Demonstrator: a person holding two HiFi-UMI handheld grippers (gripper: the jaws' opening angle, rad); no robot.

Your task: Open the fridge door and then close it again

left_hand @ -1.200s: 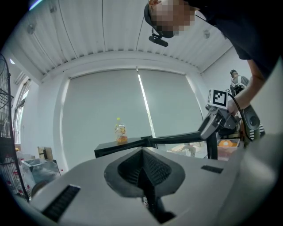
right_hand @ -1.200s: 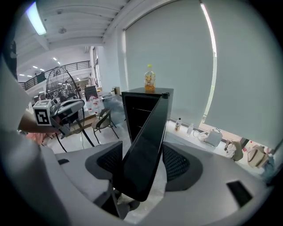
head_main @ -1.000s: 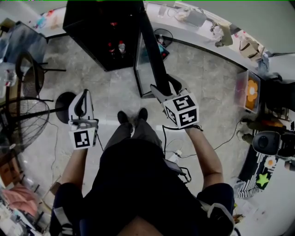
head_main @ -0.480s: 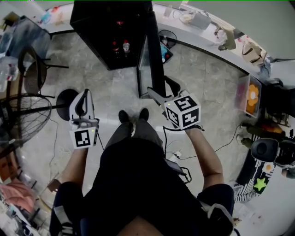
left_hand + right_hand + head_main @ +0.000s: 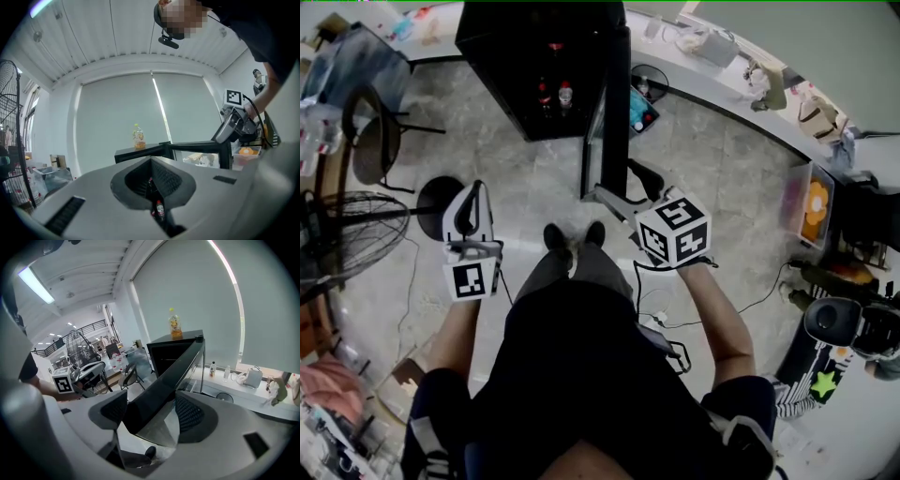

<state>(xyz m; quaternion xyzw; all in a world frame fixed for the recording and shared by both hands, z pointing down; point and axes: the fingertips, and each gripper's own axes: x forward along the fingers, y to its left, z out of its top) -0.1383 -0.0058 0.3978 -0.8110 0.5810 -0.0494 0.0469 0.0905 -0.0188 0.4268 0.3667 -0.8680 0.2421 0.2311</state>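
A black fridge (image 5: 525,66) stands ahead with bottles on its shelves, and its glass door (image 5: 614,103) is swung out toward me. My right gripper (image 5: 614,192) sits at the door's free edge. In the right gripper view the dark door frame (image 5: 173,366) passes between the pads of that gripper (image 5: 147,416). Its jaws have just been opening and stand wide around the edge. My left gripper (image 5: 469,192) hangs to the left over bare floor, shut and empty (image 5: 152,178). A yellow drink bottle (image 5: 137,137) stands on top of the fridge.
A standing fan (image 5: 347,239) and a chair (image 5: 375,141) are at the left, with a round black base (image 5: 436,197) near my left gripper. A cluttered white counter (image 5: 722,75) curves along the back right. Cables (image 5: 759,291) trail over the floor at the right.
The right gripper has drifted slightly right along with the door's edge, and its jaws stand wider. The door now looks more edge-on. The left gripper has hardly shifted.
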